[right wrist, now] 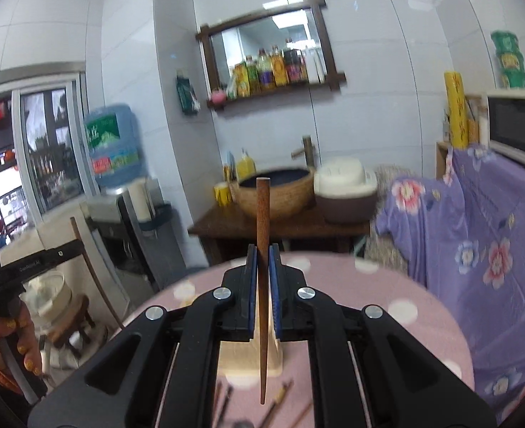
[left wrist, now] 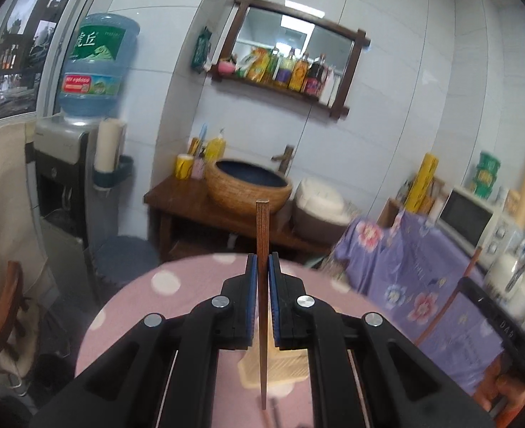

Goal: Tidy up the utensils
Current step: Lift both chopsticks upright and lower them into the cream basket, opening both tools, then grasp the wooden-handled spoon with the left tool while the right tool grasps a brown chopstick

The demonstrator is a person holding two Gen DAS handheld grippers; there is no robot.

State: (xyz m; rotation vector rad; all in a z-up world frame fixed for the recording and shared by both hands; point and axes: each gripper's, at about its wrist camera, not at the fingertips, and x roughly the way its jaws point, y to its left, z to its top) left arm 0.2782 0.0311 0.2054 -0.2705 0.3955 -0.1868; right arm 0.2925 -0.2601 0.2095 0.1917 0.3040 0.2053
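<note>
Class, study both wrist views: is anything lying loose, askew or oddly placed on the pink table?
Yes. Several loose utensils lie scattered at different angles on the pink dotted table in front of the cream holder. Meanwhile the left gripper and right gripper each clamp one brown chopstick upright.

Pink tablecloth [left wrist: 177,296] with big white polka dots. Black gripper bodies on both sides, blue pads [left wrist: 251,285] on the fingers, silver bolt heads. Reddish-brown wood grain on each chopstick [left wrist: 262,235], same shade in the right wrist view [right wrist: 262,214]. Pale cream holder [right wrist: 248,353] on the cloth. Purple cover [right wrist: 476,235] off to the right, printed with pink and blue flowers. Tan woven-look basin [left wrist: 248,189], dark blue inside. Light blue water jug [left wrist: 95,67] with green and red labels. White glossy wall tiles, dark brown mirror frame [left wrist: 341,32], yellow cup [left wrist: 184,166].
</note>
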